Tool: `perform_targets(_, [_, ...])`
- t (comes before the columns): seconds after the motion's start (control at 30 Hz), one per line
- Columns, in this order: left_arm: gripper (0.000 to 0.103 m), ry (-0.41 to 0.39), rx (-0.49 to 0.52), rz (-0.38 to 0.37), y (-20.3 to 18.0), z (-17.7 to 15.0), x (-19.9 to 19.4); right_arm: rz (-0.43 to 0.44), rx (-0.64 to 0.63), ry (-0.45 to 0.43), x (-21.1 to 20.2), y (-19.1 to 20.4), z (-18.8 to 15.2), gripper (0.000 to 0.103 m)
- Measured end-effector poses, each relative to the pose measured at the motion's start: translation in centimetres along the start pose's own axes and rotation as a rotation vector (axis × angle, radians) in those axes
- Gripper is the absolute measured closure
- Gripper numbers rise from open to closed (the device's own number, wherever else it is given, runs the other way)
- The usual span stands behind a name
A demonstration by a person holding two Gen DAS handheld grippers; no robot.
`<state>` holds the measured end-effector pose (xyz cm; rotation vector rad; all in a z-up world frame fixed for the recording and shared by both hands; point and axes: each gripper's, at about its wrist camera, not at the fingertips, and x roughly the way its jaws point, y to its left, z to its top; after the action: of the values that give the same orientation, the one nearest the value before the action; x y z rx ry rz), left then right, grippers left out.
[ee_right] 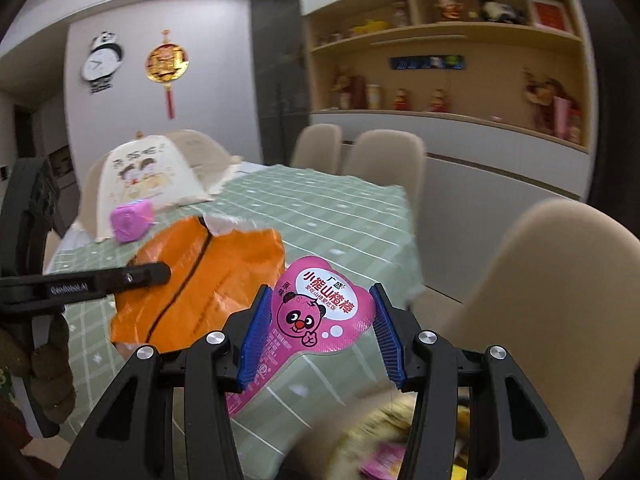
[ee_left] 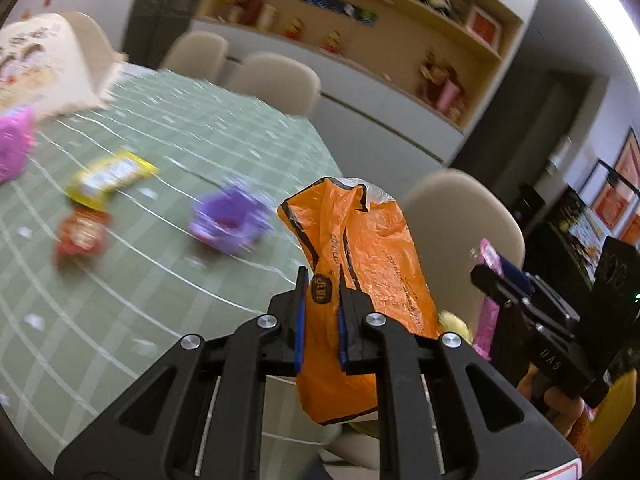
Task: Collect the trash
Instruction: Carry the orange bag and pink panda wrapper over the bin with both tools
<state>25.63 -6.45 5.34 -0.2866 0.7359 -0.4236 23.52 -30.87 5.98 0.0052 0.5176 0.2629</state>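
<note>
Jaws of the left gripper (ee_left: 322, 312) pinch an orange bag (ee_left: 360, 264), the right gripper (ee_right: 320, 332) grips a pink wrapper (ee_right: 320, 312), while a yellow wrapper (ee_left: 110, 178), red wrapper (ee_left: 82, 234) and purple wrapper (ee_left: 228, 220) remain on the table (ee_left: 180, 128).

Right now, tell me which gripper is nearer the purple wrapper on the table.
Left. The left gripper, shut on the orange bag, is beside the purple wrapper. The right gripper, holding the pink packet, is farther off past the table edge.

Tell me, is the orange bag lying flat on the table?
No, the left gripper holds the orange bag up off the table.
</note>
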Motion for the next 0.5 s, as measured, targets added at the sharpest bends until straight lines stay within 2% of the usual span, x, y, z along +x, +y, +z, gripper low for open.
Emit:
perform_targets(0.23, [0.092, 0.071, 0.078, -0.112, -6.0, -3.0, 3.9, -0.11, 0.036, -0.004, -3.2, -3.9, -3.5, 0.056])
perform_targets(0.5, [0.092, 0.123, 0.119, -0.138, -8.5, -6.4, 6.6, -0.198, 0.078, -0.023, -5.1, -6.3, -7.4, 0.056])
